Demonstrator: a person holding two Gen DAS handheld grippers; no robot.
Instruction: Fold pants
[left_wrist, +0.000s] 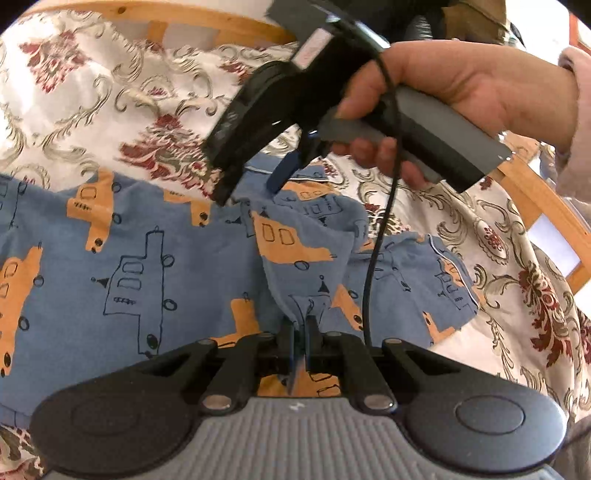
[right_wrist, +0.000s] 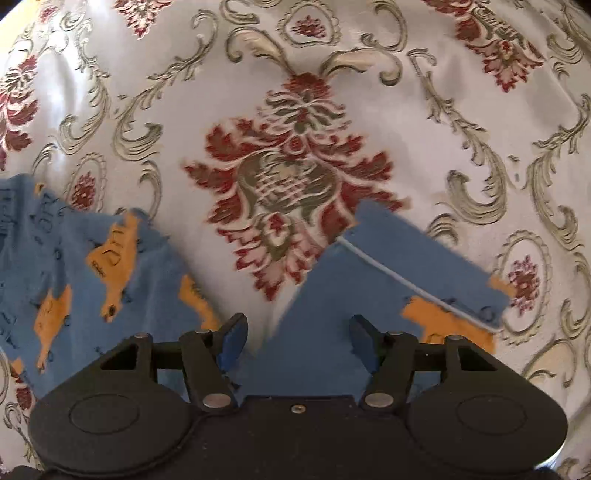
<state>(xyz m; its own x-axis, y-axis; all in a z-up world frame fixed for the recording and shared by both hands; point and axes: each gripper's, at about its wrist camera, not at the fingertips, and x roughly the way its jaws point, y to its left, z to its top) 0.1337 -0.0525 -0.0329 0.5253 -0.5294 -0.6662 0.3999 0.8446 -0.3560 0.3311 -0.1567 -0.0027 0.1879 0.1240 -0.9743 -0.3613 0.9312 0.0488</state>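
Observation:
Blue pants (left_wrist: 122, 258) printed with orange and outlined boats lie spread on a floral cloth (left_wrist: 74, 92). At the bottom of the left wrist view my left gripper (left_wrist: 301, 326) is shut on a pinched ridge of the pants fabric. A hand (left_wrist: 461, 85) holds my right gripper (left_wrist: 255, 186) just above the pants' far edge. In the right wrist view that right gripper (right_wrist: 298, 338) is open, its blue pads (right_wrist: 232, 336) wide apart over plain blue fabric. A leg hem with white piping (right_wrist: 406, 273) lies ahead of it. More of the pants (right_wrist: 74, 277) lies at the left.
The floral cloth (right_wrist: 295, 129) covers the whole surface beyond the pants. A wooden frame (left_wrist: 177, 18) curves along the back and down the right side (left_wrist: 546, 206). A black cable (left_wrist: 373, 258) hangs from the right gripper across the pants.

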